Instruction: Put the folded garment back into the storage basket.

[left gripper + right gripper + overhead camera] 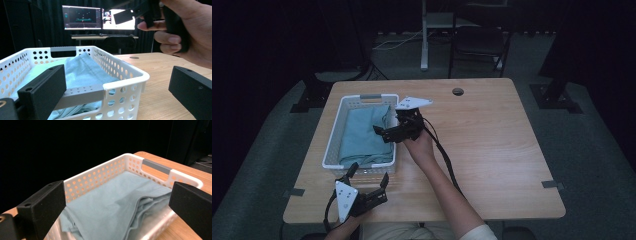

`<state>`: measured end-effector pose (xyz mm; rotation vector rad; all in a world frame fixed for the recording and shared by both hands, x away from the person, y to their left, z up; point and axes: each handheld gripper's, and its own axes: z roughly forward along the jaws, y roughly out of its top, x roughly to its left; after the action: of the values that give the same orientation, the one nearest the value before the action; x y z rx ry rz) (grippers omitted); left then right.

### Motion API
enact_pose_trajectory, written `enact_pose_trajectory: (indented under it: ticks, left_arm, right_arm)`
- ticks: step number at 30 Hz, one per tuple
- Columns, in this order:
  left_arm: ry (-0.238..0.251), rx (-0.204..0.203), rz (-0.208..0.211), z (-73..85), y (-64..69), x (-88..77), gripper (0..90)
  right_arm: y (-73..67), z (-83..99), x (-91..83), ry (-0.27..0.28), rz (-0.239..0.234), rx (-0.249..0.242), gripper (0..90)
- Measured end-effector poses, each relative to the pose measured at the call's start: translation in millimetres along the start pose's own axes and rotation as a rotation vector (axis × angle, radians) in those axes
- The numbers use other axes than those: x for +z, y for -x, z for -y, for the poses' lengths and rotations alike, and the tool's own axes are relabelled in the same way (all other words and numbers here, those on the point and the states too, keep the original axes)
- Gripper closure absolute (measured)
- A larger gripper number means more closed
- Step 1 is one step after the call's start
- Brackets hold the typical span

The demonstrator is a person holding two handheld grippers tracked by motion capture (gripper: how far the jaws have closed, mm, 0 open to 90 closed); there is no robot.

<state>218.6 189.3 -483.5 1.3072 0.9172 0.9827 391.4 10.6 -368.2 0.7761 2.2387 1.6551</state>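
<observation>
a: where's the cloth (364,135) from your jaws?

b: folded in the white basket (332,137), long axis running away from you. your right gripper (388,131) hangs just over its right rim, jaws spread and empty.

a: and the other?

b: your left gripper (367,179) sits at the near wall, also released. the right one is nearer the cloth.
</observation>
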Motion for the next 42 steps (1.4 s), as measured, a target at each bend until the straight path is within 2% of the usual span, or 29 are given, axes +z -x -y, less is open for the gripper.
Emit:
enact_pose_trajectory:
  ticks: [7, 16, 22, 30, 42]
  left_arm:
    - [-0.006, 0.002, 0.001, -0.1, 0.2, 0.5, 2.5]
    - [-0.006, 0.003, 0.001, -0.1, 0.2, 0.4, 2.5]
    - [-0.003, 0.001, 0.001, -0.1, 0.2, 0.4, 2.6]
    - [-0.006, 0.002, 0.001, -0.1, 0.2, 0.5, 2.6]
    - [-0.005, 0.002, 0.001, -0.1, 0.2, 0.4, 2.6]
  right_arm:
    - [2.7, 5.8, -22.9, 0.019, 0.019, 0.006, 1.1]
    - [7.7, 12.4, -42.1, 0.033, 0.034, 0.019, 1.0]
    - [12.5, 19.6, -62.6, 0.044, 0.080, 0.022, 1.0]
    - [23.2, 32.2, -102.2, 0.068, 0.144, 0.045, 1.0]
    - [34.4, 56.2, -155.8, 0.063, 0.243, 0.071, 1.0]
